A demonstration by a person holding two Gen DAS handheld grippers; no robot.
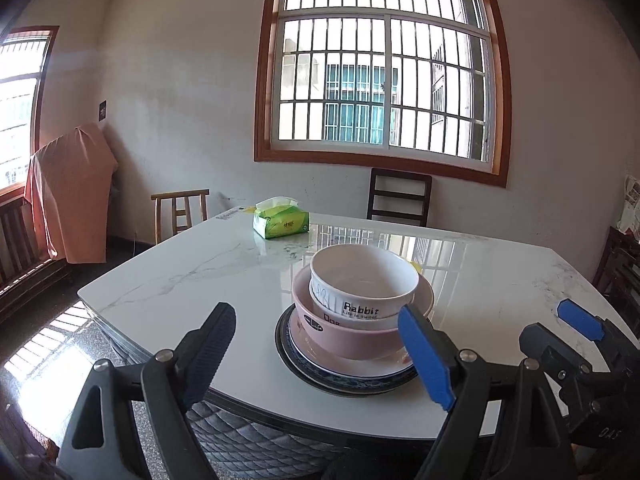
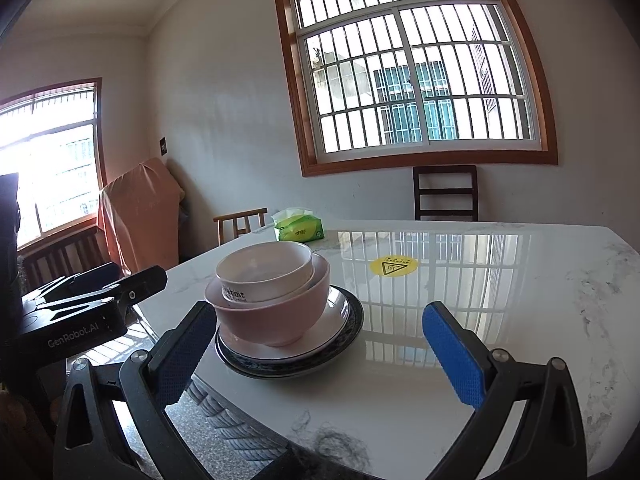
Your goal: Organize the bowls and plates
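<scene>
Bowls sit nested, white bowl (image 1: pixel 362 280) inside pink bowl (image 1: pixel 352 330), on stacked plates (image 1: pixel 344 376) near the table's (image 1: pixel 180 280) six o'clock edge. Both left gripper (image 1: pixel 320 354) and right gripper (image 2: pixel 320 354) gape wide, empty; retreat should run straight back, clear of the rims.

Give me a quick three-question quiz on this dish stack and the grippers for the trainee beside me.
1. True or false: the white Rabbit bowl sits inside the pink bowl.
2. What lies directly under the pink bowl?
A. the bare marble table
B. a white plate resting on a dark blue-rimmed plate
C. the green tissue pack
3. Fill in: the left gripper and the right gripper are both ____, with nothing held between their pads.

Key: 1 true; 2 B; 3 open.
</scene>
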